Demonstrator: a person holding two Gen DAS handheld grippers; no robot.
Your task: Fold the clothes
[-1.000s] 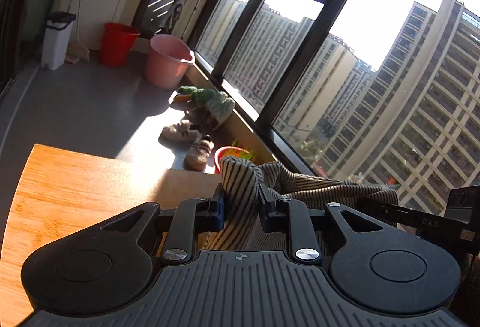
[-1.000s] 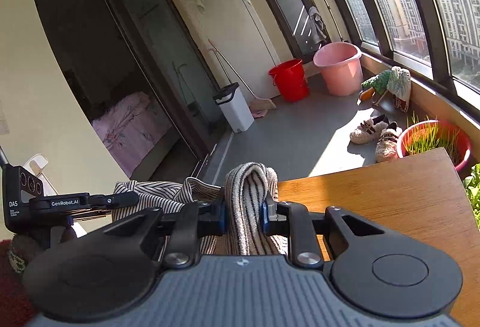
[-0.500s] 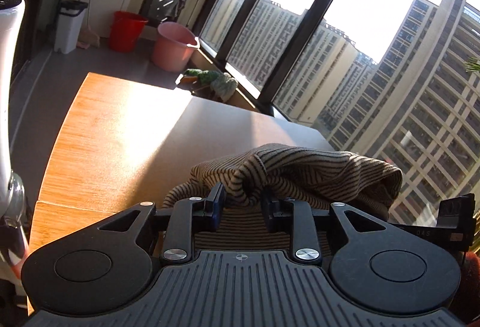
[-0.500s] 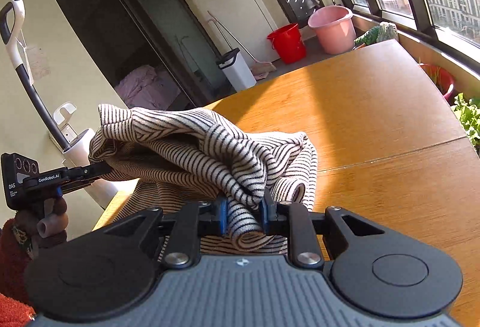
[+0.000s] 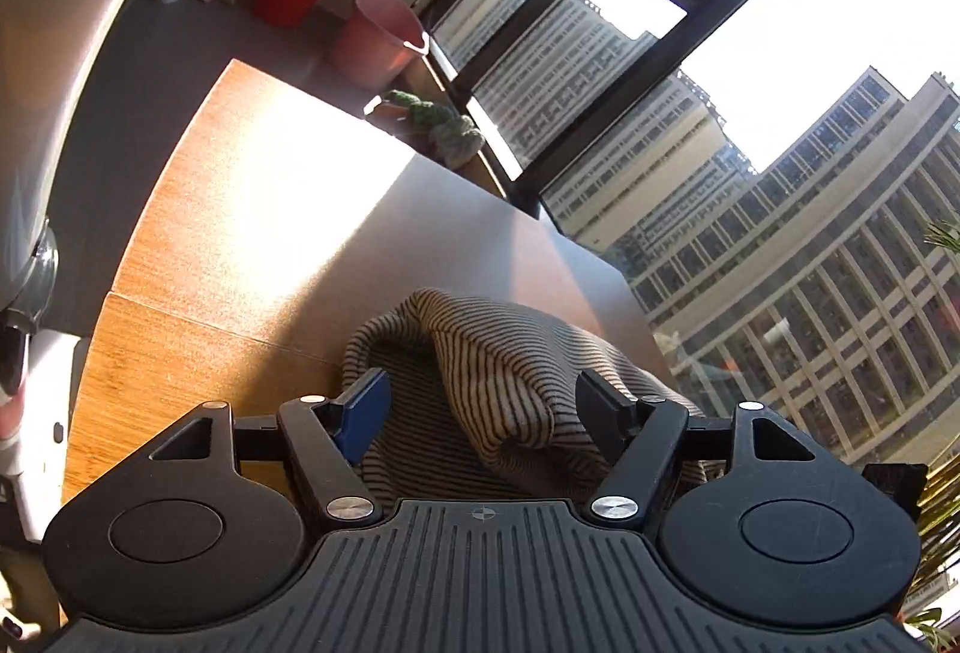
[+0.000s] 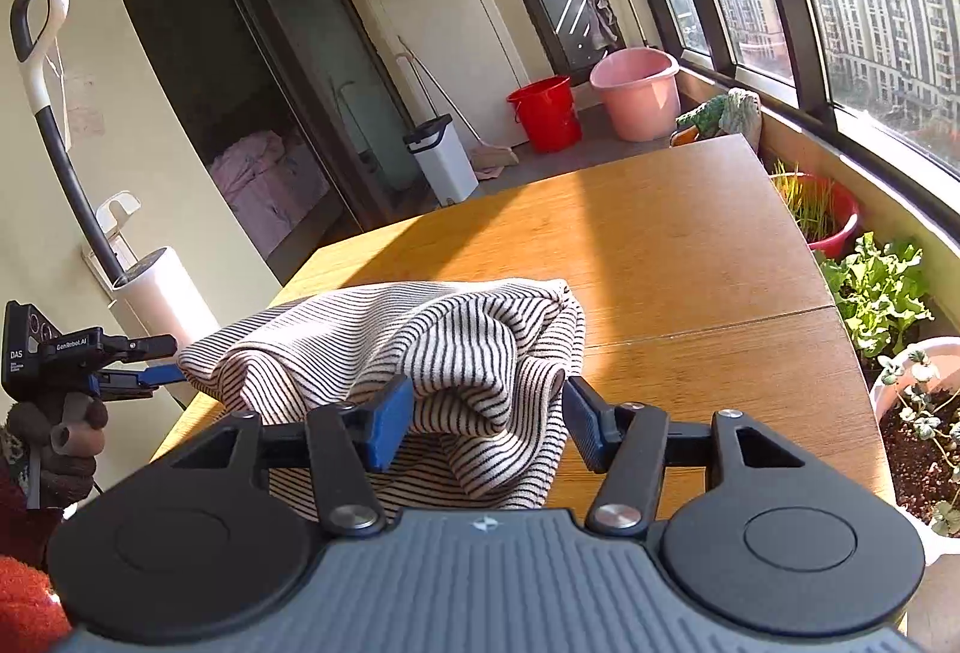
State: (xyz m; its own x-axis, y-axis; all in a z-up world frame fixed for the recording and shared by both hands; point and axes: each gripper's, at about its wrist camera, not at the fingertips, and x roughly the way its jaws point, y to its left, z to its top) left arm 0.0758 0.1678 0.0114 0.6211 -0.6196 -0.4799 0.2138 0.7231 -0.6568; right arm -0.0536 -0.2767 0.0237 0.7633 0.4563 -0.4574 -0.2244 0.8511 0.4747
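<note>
A black-and-white striped garment point(image 6: 420, 347) lies bunched on the wooden table point(image 6: 660, 245), near its front edge. My right gripper point(image 6: 489, 419) is open, its blue-padded jaws spread on either side of a fold of the cloth. My left gripper point(image 5: 483, 413) is also open, jaws wide around the garment point(image 5: 498, 353), which rests between them on the table point(image 5: 240, 245). The left gripper also shows in the right wrist view point(image 6: 150, 362) at the garment's left end.
A white upright vacuum point(image 6: 138, 287) stands at the table's left side. Potted plants point(image 6: 882, 293) and a red pot point(image 6: 822, 215) line the window ledge to the right. A red bucket point(image 6: 546, 110), pink bucket point(image 6: 636, 92) and white bin point(image 6: 441, 158) stand on the far floor.
Both grippers lowered the garment from the air onto the table, then opened their jaws and let it go. It now lies in a bunched heap.
</note>
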